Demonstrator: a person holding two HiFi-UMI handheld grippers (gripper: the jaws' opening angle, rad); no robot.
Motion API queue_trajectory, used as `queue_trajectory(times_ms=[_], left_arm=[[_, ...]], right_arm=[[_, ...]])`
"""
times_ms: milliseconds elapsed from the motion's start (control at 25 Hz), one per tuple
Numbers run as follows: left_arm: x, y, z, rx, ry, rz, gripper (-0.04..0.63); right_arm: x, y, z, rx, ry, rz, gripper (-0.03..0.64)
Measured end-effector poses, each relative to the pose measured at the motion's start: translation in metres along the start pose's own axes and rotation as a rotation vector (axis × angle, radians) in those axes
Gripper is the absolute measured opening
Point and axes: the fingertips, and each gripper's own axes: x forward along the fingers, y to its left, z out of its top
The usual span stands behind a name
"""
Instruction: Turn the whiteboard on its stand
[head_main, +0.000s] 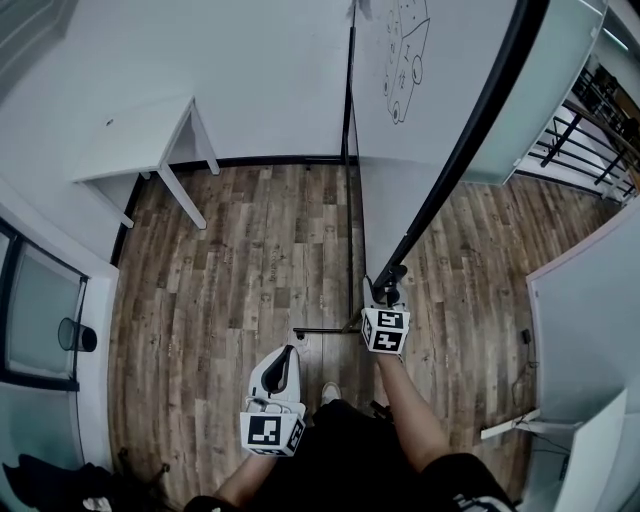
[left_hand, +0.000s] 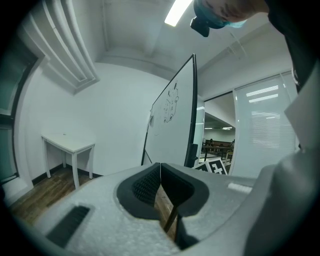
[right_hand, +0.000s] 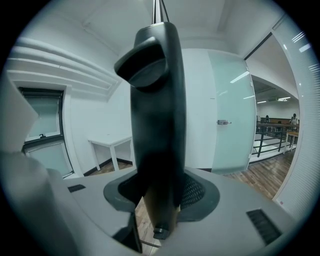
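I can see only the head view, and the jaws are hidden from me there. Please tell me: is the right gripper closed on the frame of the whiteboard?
Observer: Yes. The right gripper view shows the right gripper with its pads pressing the black frame of the whiteboard from both sides.
Operator: Thank you. And does the left gripper hold anything?
Observer: No. In its own view the left gripper is shut, pads touching, with nothing between them.

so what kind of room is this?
Probably an office or meeting room: a whiteboard with a sketch on it, on a stand, a small white table against the wall, and a frosted glass door.
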Motion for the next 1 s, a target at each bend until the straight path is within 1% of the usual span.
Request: queue_trajectory(times_ms=[280,560,720,880,1000], left_arm=[[-0.014,0.008,0.003,-0.011,0.017,-0.008,0.018],[-0.036,0.006,0.012,-0.012,0.02,-0.035,0.018],[-0.051,0.011,0.017,-0.018,0.022,-0.038,0.018],[-0.071,0.006,0.011,-0.002,0.015,-0.049,0.018],[-0.089,0.001,0.001,0.002,0.005,-0.037,0.018]], right_arm=[[-0.012,0.004,0.002,-0.003,0.018,-0.003,0.173],[-0.044,0.02,0.0,-0.006,0.013,-0.011,0.173],[-0.05,0.026,0.001,0.001,0.028,-0.01,0.172],[-0.056,0.034,-0.006,0.006,0.023,-0.005,0.172],[-0.065,0.045,-0.017,0.01,0.008,0.0,0.172]])
